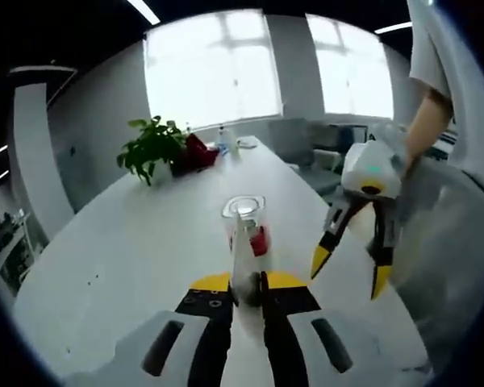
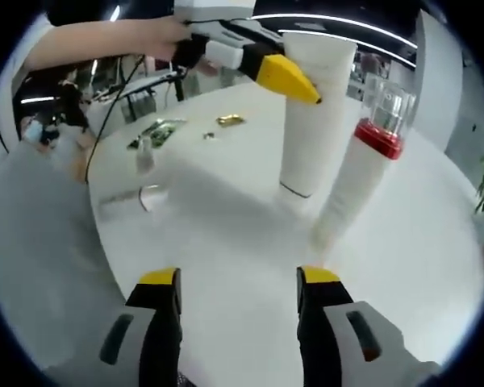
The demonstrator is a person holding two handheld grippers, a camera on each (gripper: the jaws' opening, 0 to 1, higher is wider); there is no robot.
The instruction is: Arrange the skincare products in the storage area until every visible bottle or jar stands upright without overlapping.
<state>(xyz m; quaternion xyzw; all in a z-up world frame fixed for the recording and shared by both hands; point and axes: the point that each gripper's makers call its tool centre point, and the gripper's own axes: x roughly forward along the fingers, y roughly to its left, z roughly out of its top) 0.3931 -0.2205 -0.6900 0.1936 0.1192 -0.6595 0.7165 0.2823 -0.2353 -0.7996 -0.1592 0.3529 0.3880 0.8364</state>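
We find the left hand-held gripper [image 1: 247,292] clamped on a white tube [image 1: 244,262], its yellow tips pressed against the tube's sides. In the right gripper view that same white tube [image 2: 315,113] stands upright on the table [image 2: 226,242], long axis vertical, with the left hand-held gripper's yellow tip against its upper part. Just beside it stands a bottle with a red collar and clear cap [image 2: 363,173]; it appears tilted, though the fisheye may account for that, and we cannot tell whether the two touch.

The right hand-held gripper [image 2: 238,294] hangs with jaws apart and nothing between them. Both products lie ahead of it and to its right, the red-collared bottle the nearer. We judge the right hand better placed to take that bottle.
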